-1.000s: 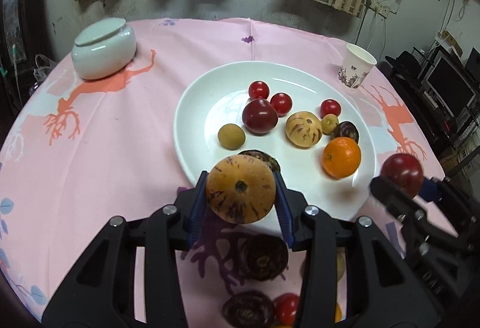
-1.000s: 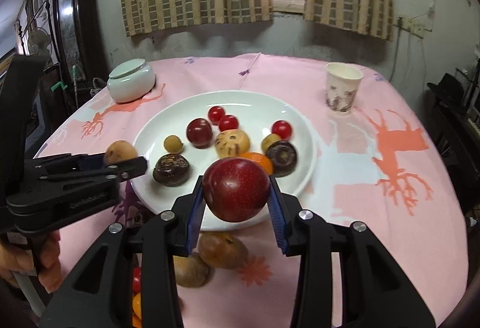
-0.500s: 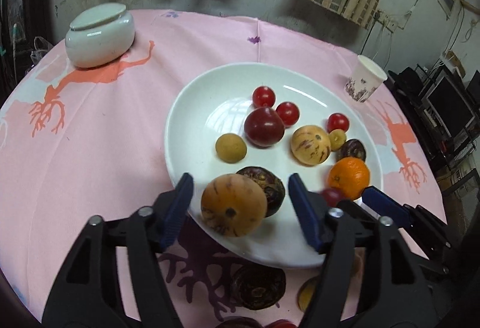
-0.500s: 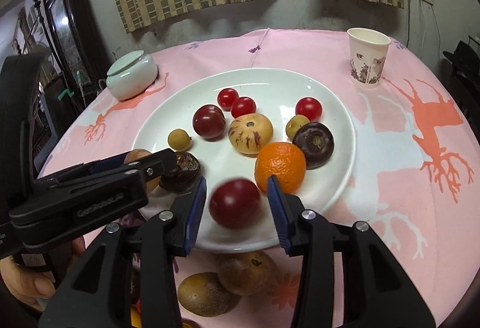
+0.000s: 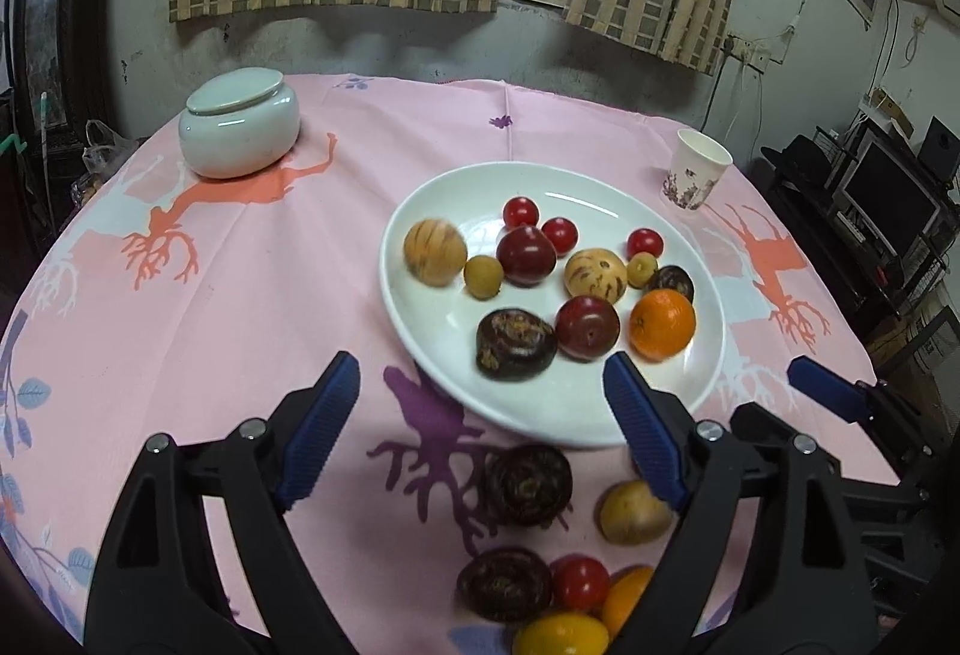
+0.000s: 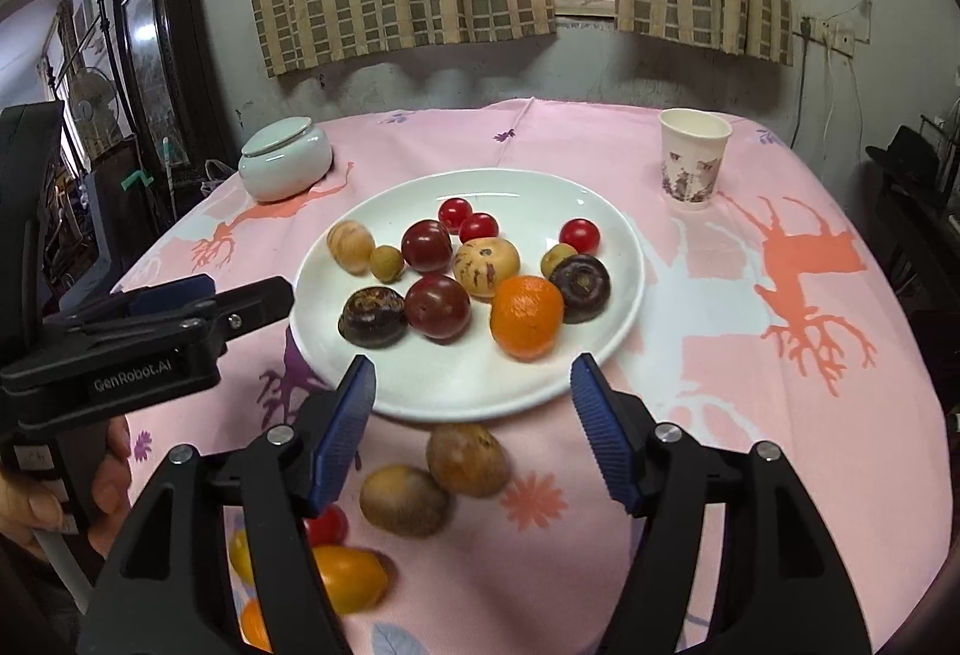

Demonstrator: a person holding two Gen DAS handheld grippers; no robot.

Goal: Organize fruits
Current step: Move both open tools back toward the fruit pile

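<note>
Both tongs had just let go: the left gripper [image 5: 483,415] and the right gripper [image 6: 474,427] stood released with nothing between their jaws, having been opening. The striped tan fruit [image 5: 435,251] and a dark red plum [image 6: 437,307] now lay on the white plate [image 5: 540,415], two more fruits sorted. Only the right view showed the person's hand [image 6: 36,499]; the left showed more loose fruit on the tablecloth [image 5: 210,325].

left gripper [image 5: 480,421], right gripper [image 6: 474,415], jaws just opened, empty
</note>
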